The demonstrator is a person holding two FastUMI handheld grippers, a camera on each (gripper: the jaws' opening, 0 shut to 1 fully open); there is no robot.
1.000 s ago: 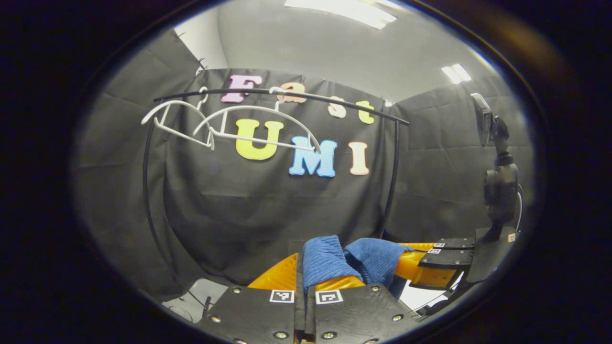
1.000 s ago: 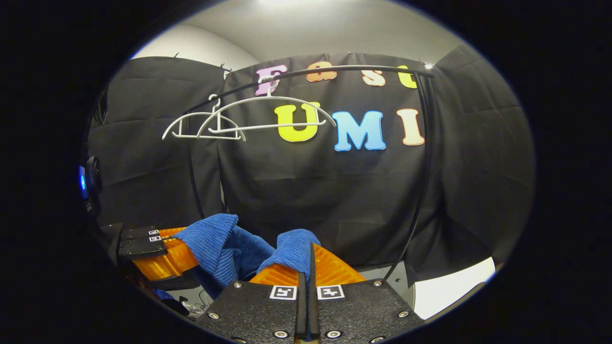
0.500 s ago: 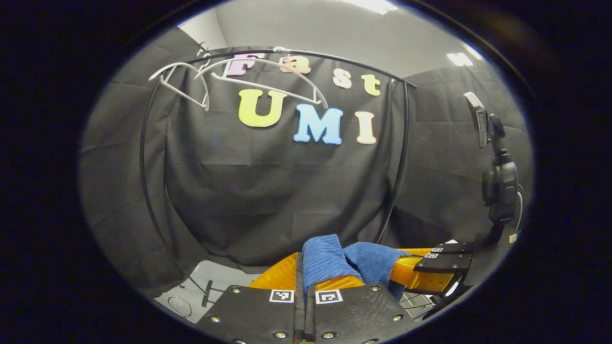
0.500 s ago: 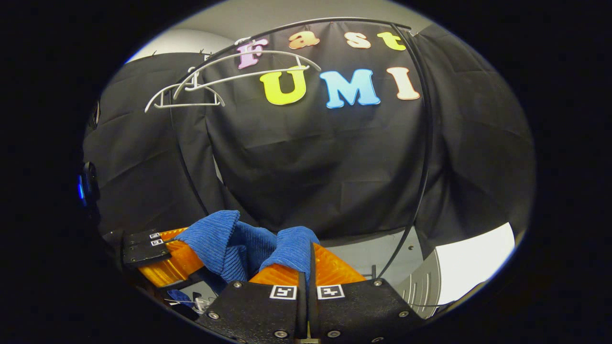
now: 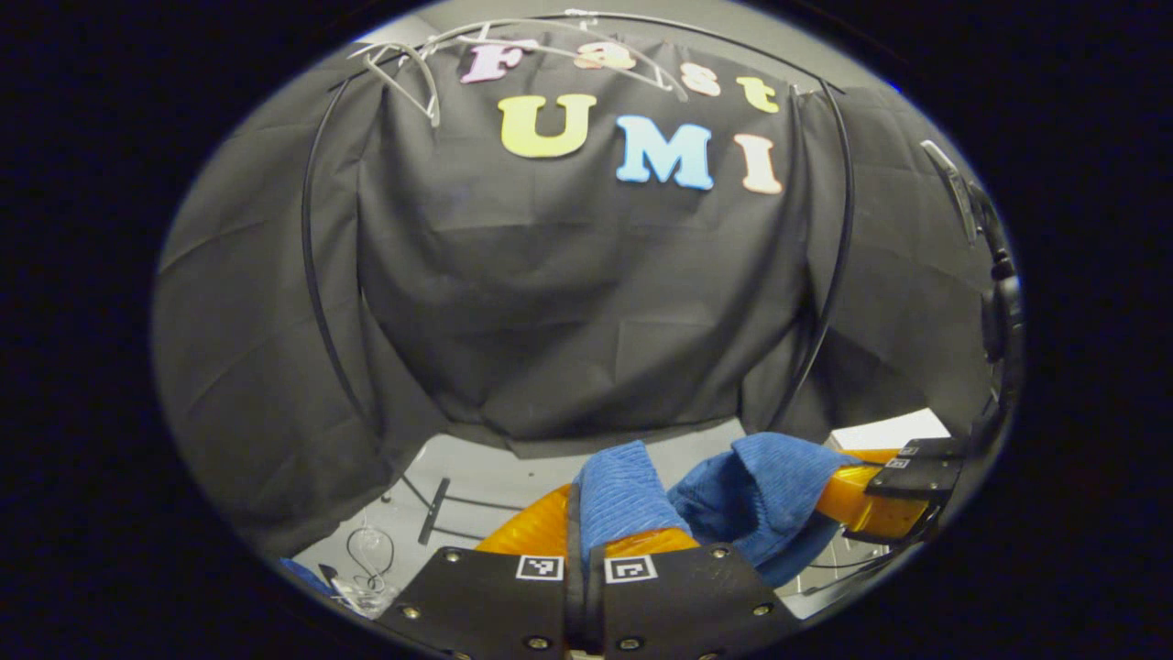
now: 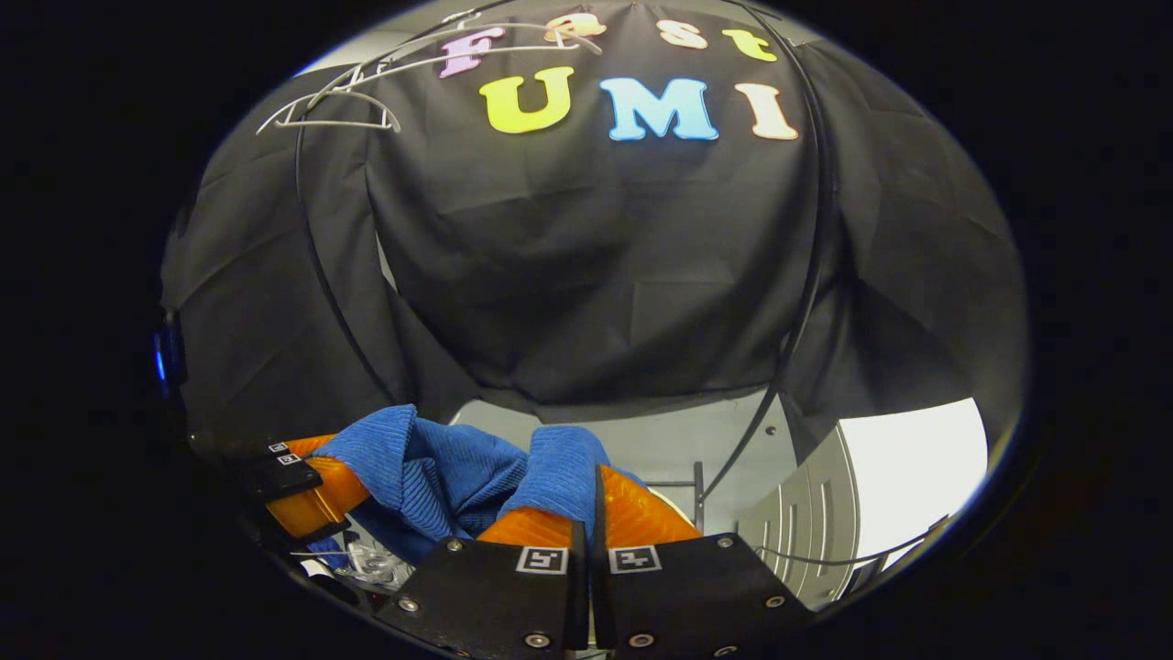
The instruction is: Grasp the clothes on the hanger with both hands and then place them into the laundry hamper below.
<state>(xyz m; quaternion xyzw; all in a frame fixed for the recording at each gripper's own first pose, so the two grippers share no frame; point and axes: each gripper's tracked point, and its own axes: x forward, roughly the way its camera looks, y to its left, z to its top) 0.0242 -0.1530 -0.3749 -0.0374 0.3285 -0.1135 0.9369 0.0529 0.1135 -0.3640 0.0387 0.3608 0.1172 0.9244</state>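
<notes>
Clothes pinched by both grippers' jaws; empty hangers above on rack.

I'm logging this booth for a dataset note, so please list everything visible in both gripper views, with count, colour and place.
blue garment: one, blue ribbed knit, bunched between both grippers, low in front
hangers: two, white, bare, on the rail at top
clothes rail: one, black tubing, before the cloth wall
white hamper: one, slatted, lower right
left gripper: orange fingers, jaws shut on the garment
right gripper: orange fingers, jaws shut on the garment
</notes>
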